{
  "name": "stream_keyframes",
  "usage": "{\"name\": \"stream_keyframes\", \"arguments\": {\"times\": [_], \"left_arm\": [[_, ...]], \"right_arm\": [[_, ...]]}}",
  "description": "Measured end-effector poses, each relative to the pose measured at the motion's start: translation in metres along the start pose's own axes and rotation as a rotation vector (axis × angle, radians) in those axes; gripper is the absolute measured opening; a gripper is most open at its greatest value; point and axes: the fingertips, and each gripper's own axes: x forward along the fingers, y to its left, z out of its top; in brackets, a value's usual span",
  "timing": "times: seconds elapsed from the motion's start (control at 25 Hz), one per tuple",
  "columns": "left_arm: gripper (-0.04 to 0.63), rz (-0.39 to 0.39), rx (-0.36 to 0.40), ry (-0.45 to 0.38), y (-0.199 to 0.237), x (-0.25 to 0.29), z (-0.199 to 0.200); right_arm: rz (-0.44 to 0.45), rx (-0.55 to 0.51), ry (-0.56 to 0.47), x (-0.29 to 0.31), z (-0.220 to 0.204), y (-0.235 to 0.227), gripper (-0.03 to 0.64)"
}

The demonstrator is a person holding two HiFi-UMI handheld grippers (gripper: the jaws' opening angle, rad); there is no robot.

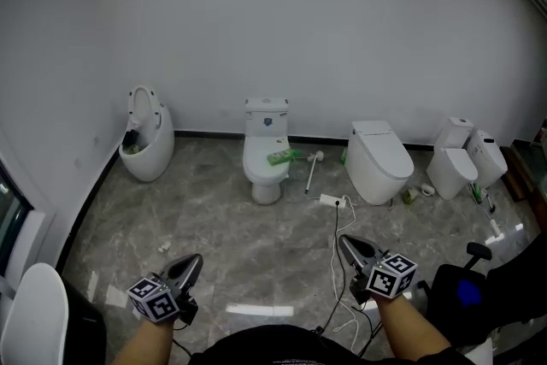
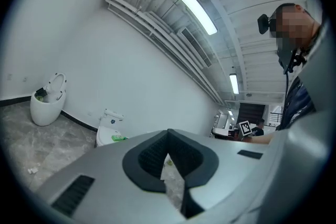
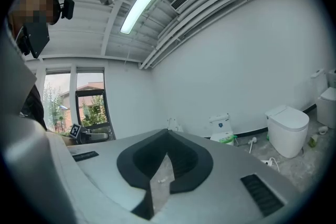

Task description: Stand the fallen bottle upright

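The left gripper (image 1: 195, 261) and right gripper (image 1: 344, 242), both pressed together and empty, hang well apart from the green bottle (image 1: 279, 156), which seemingly lies on the middle toilet's (image 1: 261, 184) seat. A nudge from closed jaws could roll it off.

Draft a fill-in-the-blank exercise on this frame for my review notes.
1. The left tongs and the right tongs are both ____, with nothing between them.
2. A ____ object lies on the middle toilet.
3. The white power strip lies on the ____.
Missing words: shut; green; floor.
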Motion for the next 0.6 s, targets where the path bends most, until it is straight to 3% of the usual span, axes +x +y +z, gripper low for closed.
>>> {"name": "stream_keyframes", "arguments": {"times": [0.28, 0.6], "left_arm": [[0.018, -0.063, -0.022, -0.008, 0.055, 0.037, 0.021], [0.018, -0.134, -0.040, 0.008, 0.186, 0.048, 0.082]], "right_arm": [[-0.021, -0.003, 0.012, 0.064, 0.002, -0.010, 0.014], [-0.110, 0.010, -0.045, 0.185, 0.021, 0.005, 0.014]]}}
